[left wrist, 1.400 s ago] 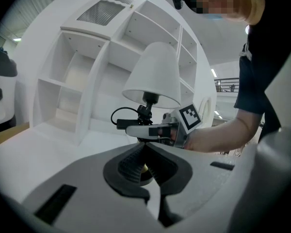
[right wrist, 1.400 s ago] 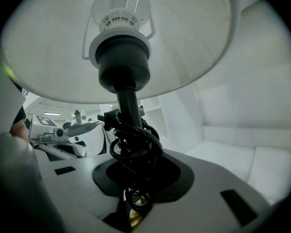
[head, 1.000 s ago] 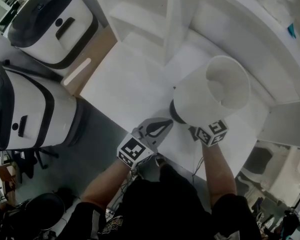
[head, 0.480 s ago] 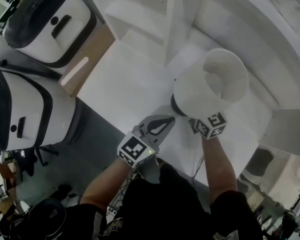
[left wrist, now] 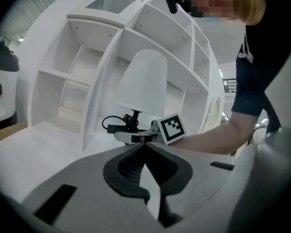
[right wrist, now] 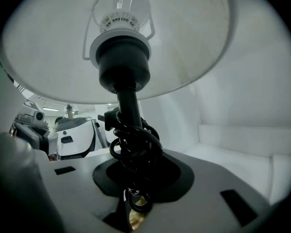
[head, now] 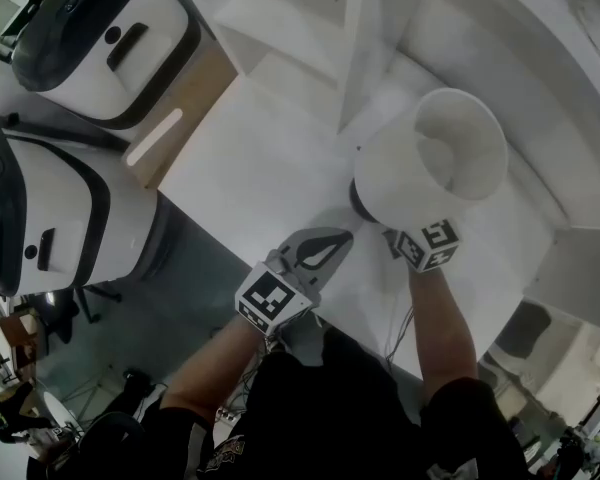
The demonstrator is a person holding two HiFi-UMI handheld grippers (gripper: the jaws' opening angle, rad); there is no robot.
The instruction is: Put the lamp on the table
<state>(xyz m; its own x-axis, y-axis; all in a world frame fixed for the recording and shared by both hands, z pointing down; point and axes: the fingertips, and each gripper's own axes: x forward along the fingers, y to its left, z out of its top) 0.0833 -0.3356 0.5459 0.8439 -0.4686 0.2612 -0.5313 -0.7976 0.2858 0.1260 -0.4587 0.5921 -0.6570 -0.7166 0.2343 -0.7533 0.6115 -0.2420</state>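
The lamp has a white shade [head: 430, 173] and a black stem [right wrist: 128, 106] with a black cable [right wrist: 136, 149] wound round it. My right gripper [head: 405, 238] is shut on the wrapped stem below the shade, and the lamp stands upright over the white table [head: 260, 168]. The base is hidden, so I cannot tell whether it touches the table. My left gripper [head: 318, 253] is shut on nothing near the table's front edge, to the left of the lamp. The left gripper view shows the shade [left wrist: 143, 81] with the right gripper's marker cube [left wrist: 170, 127] below it.
A white shelf unit [head: 310, 18] with a dividing panel [head: 355, 58] stands at the back of the table. Two white-and-black machines [head: 110, 28] [head: 50, 228] stand on the floor to the left. A curved white wall [head: 540, 98] runs along the right.
My right gripper has carried the lamp a little farther over the table, toward the shelf unit. My left gripper has shifted slightly the same way and stays shut.
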